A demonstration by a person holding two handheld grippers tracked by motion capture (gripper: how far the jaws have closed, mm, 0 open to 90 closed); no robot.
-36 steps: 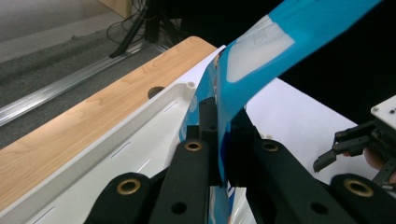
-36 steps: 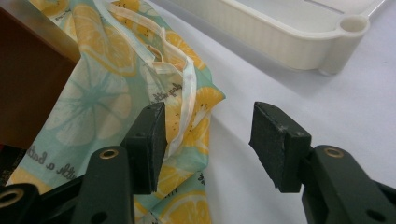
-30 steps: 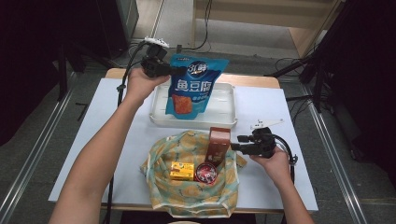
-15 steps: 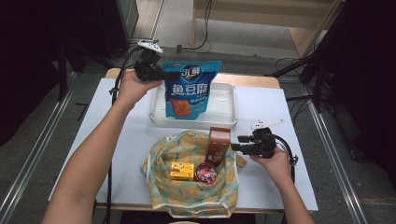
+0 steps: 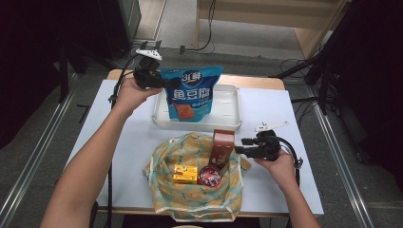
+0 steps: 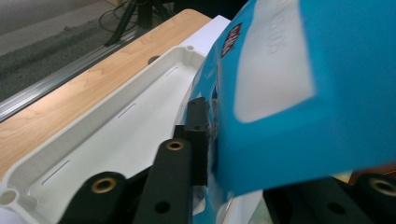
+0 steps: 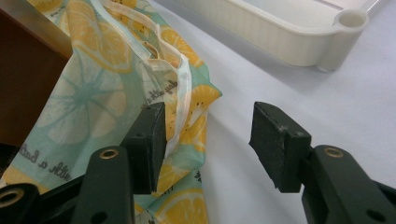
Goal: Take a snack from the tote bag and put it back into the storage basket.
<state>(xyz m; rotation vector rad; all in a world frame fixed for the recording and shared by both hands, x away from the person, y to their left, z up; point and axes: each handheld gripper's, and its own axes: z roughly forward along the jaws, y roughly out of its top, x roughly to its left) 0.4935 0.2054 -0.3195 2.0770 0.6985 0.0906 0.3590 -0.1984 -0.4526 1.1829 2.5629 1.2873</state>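
The high view is showing the blue snack pouch (image 5: 191, 93) standing in the white tray (image 5: 228, 114) at the upper middle of the frame, its base sitting on the tray floor and its top edge leaning toward the left hand-held gripper (image 5: 160, 81), which is reaching in from the upper left. In the left hand-held gripper view the pouch (image 6: 299, 88) is lying between the jaws; they have just been opening, and the near pad seems to be touching the film rather than pinching it, though I cannot tell for sure whether any grip is remaining. The pouch is looking light, soft and puffy, with glossy film that is likely slipping under a loose pinch and crumpling under a hard one; the flat sealed band along the top or side edge is probably giving the firmest hold, and the base gusset is probably keeping it upright once it is let go. The right hand-held gripper (image 5: 242, 151) is hovering at the lower right, just beside the brown box (image 5: 223, 146) on the lemon-print cloth (image 5: 190, 199); in its own view the jaws are standing moderately wide and empty above the cloth's edge (image 7: 187, 93) on the worktop (image 7: 280, 93).
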